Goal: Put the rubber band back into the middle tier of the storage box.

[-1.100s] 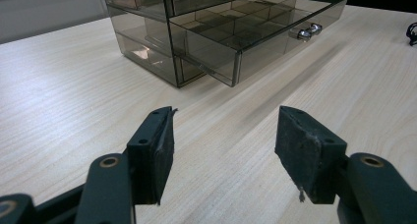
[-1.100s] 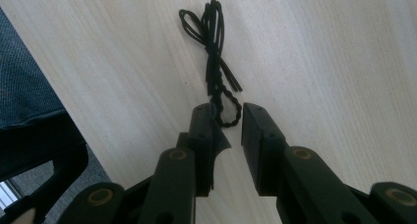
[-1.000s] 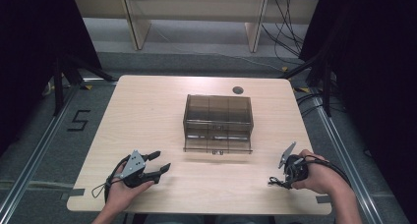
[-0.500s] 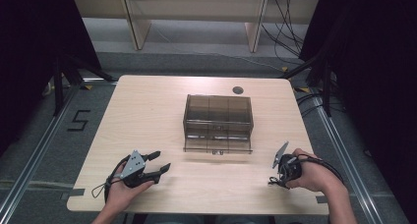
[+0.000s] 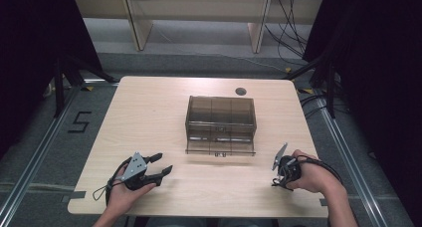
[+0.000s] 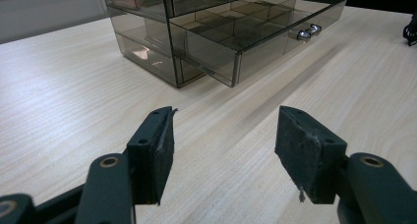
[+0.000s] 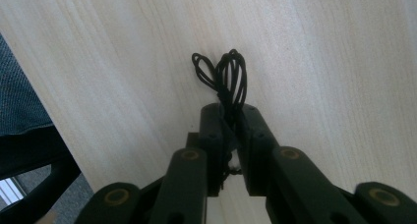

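A smoked-acrylic drawer organizer (image 5: 220, 123) stood at the middle of the light wooden table (image 5: 149, 112), its bottom drawer (image 6: 255, 37) pulled partly out toward the person. The left gripper (image 5: 160, 165) rested near the front left edge with its jaws spread wide and nothing between them, pointed toward the organizer. The right gripper (image 7: 230, 117), near the front right edge, had its jaws closed on a bundle of thin black looped cord (image 7: 227, 76) that lay against the tabletop.

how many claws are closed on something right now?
1. The right claw, near the table's front right edge, pinches a black looped cord. The left claw, front left, is open and empty.
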The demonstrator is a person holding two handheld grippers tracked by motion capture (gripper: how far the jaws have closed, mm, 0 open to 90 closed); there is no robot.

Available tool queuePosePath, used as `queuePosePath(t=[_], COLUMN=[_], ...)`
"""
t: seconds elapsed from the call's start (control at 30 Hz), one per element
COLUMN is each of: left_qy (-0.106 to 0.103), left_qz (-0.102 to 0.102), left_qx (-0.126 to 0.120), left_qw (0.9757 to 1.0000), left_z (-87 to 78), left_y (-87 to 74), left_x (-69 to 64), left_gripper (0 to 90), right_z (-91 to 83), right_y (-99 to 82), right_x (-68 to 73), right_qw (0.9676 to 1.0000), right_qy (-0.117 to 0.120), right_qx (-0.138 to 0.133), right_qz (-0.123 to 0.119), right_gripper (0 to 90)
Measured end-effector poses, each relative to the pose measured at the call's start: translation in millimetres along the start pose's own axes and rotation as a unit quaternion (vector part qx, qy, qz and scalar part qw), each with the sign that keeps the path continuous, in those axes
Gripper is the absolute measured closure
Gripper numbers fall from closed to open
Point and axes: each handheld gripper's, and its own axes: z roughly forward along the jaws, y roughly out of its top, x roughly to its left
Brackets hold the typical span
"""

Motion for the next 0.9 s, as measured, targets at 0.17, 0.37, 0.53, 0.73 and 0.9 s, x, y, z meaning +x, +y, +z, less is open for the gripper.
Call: queuePosePath(t=[0.17,0.37,0.53,0.73,0.9], left_qy=[0.000,0.000,0.000,0.000,-0.001], left_qz=[0.000,0.000,0.000,-0.001,0.000], left_qx=[0.000,0.000,0.000,0.000,-0.001], left_qw=[1.0000,1.0000,1.0000,1.0000,1.0000], left_z=[0.0,0.1,0.1,-0.1,0.0], left_y=[0.0,0.0,0.0,-0.1,-0.1], left_x=[0.0,-0.3,-0.1,0.0,-0.1], left_gripper=[39.3,39.3,39.3,39.3,39.3], right_z=[-2.5,-3.9,-6.6,-8.8,-12.5], right_y=[0.5,0.5,1.0,4.4,7.5], right_x=[1.7,-1.6,-1.9,-2.3,-1.7], right_qw=[0.9999,1.0000,1.0000,1.0000,0.9997], right_qy=[0.002,-0.002,0.007,0.005,0.001], right_qx=[-0.003,-0.001,-0.005,0.001,0.015], right_qz=[0.015,0.004,0.004,0.008,0.018], right_gripper=[88.2,88.9,89.0,88.9,89.0])
